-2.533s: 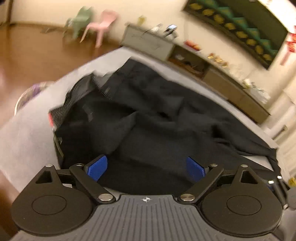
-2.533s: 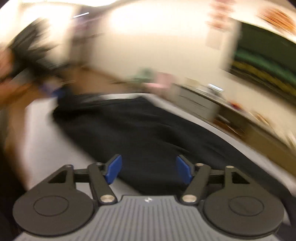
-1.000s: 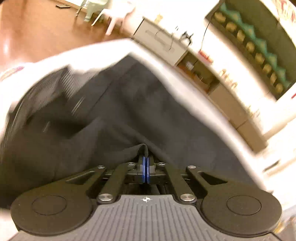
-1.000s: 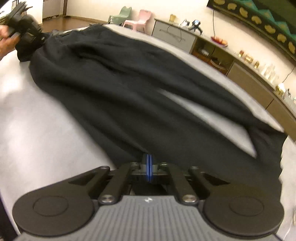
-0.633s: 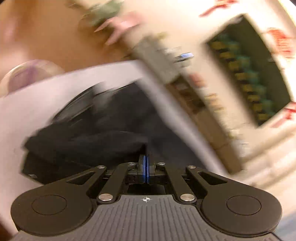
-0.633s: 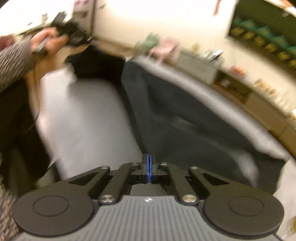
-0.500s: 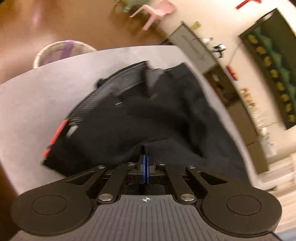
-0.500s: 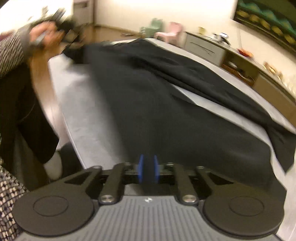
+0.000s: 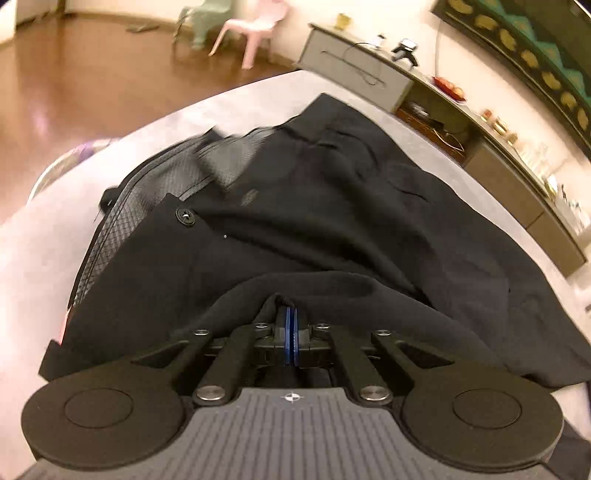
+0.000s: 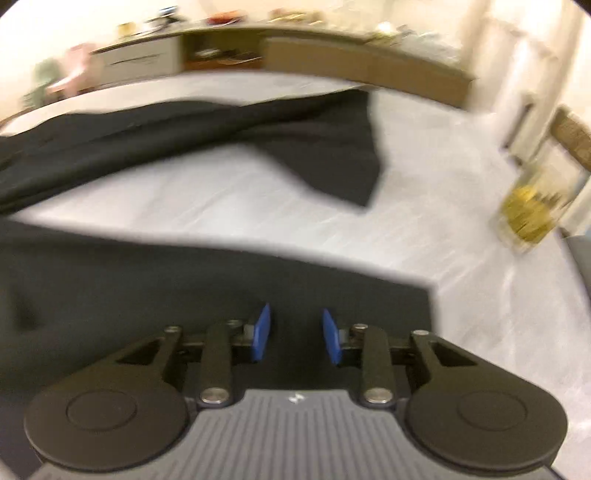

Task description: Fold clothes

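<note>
Black trousers [image 9: 332, 206] lie across a pale grey table [image 9: 40, 243]; the waistband with its button and mesh lining sits at the left in the left wrist view. My left gripper [image 9: 290, 339] is shut on a fold of the black fabric near the waist. In the right wrist view the two legs [image 10: 184, 140] lie apart with bare table between them. My right gripper [image 10: 295, 336] is open over the near leg [image 10: 184, 288], its blue pads apart and holding nothing.
A glass jar with yellow contents [image 10: 532, 214] stands near the table's right edge. A long low cabinet [image 9: 461, 122] runs along the far wall. Pink and green small chairs [image 9: 251, 29] stand on the wooden floor beyond the table.
My right gripper has let go of the trouser leg and opened, and its view has swung right toward the leg ends. My left gripper stays shut on the fabric and has steadied near the waist.
</note>
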`<action>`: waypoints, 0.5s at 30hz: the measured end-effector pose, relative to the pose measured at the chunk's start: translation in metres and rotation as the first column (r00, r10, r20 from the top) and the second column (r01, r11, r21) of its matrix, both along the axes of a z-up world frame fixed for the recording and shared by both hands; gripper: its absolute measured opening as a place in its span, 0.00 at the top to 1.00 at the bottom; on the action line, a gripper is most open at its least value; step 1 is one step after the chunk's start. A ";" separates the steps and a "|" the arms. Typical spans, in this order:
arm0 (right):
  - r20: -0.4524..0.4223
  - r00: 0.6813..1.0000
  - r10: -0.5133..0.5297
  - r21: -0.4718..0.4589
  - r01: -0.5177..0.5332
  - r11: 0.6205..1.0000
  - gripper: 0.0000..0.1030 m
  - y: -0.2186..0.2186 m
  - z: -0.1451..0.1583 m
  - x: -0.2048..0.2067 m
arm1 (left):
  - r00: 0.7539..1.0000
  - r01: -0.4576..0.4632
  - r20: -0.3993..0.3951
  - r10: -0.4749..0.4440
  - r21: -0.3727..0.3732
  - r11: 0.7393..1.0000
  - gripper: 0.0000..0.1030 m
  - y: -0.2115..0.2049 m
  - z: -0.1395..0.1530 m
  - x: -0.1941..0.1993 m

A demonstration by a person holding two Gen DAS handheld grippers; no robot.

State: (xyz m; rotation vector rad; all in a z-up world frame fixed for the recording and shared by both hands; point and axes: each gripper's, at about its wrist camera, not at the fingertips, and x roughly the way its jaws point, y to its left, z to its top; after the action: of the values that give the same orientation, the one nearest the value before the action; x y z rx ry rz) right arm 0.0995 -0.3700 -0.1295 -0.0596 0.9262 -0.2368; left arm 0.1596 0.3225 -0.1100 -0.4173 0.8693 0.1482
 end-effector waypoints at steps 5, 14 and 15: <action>0.050 0.988 -0.147 -0.163 0.153 0.975 0.74 -0.025 -0.015 0.025 | 0.998 -0.016 0.049 0.027 -0.216 0.976 1.00 0.012 0.018 -0.032; 0.207 0.975 -0.083 -0.076 0.100 0.992 0.54 0.000 0.034 -0.028 | 0.939 -0.288 0.069 0.336 -0.375 0.881 0.27 0.092 0.030 -0.117; 0.222 0.974 -0.056 -0.048 0.068 0.997 0.52 0.009 0.037 -0.028 | 0.938 -0.303 0.047 0.344 -0.374 0.877 0.26 0.095 0.027 -0.115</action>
State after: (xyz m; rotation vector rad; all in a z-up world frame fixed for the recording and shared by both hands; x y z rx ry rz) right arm 0.0718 -0.3609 -0.0925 -0.0540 0.7011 -0.3205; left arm 0.0441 0.4174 -0.0834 -0.9126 0.7085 0.2732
